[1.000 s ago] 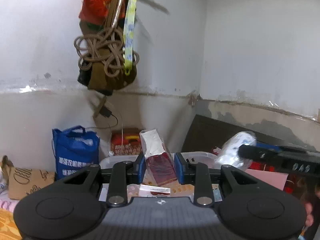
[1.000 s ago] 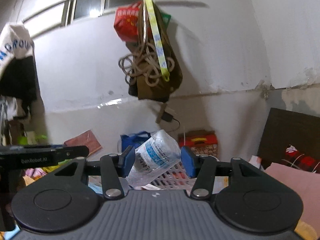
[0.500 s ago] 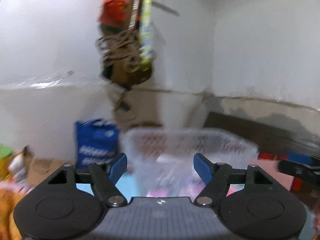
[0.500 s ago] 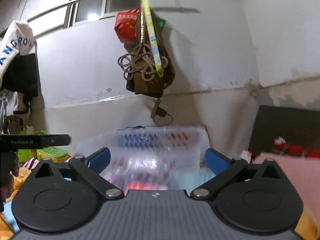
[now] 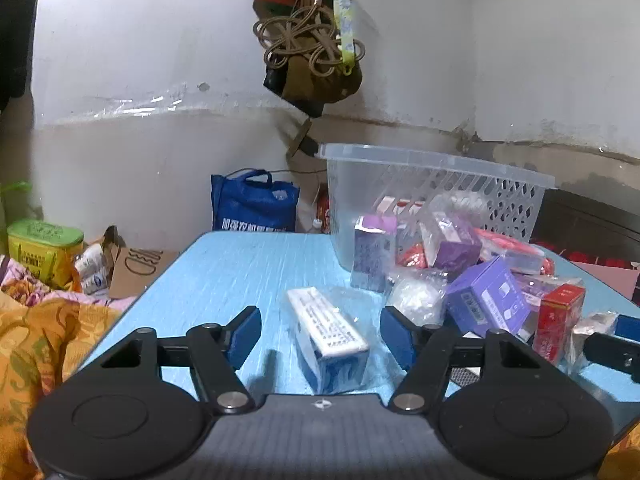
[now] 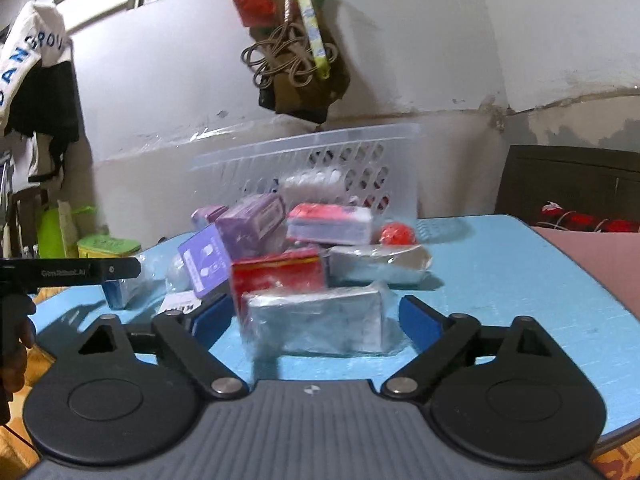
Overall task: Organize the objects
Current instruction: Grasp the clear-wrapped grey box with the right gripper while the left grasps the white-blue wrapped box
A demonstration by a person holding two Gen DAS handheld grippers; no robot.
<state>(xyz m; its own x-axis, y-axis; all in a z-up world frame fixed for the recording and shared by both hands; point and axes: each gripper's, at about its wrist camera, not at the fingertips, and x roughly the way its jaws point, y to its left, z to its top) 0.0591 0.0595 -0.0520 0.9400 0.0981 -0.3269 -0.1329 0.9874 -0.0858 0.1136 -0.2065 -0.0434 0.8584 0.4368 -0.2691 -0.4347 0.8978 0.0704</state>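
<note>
Left wrist view: the left gripper (image 5: 320, 336), jaws closing but not touching, straddles a plastic-wrapped white-and-blue box (image 5: 330, 338) with illegible print near the blue table's (image 5: 240, 272) front edge. Right wrist view: the right gripper (image 6: 316, 318), also closing, brackets a wrapped silver box (image 6: 316, 322); "GenRobot.AI" marks the other gripper's arm, and the clear basket (image 6: 320, 168) stands at the far edge.

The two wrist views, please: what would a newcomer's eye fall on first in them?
A jumble of wrapped boxes heaped mid-table on the blue table, before a clear plastic basket. Each gripper straddles one package, jaws closing but apart from it: left gripper round a blue-and-white box, right gripper round a silver packet.
</note>
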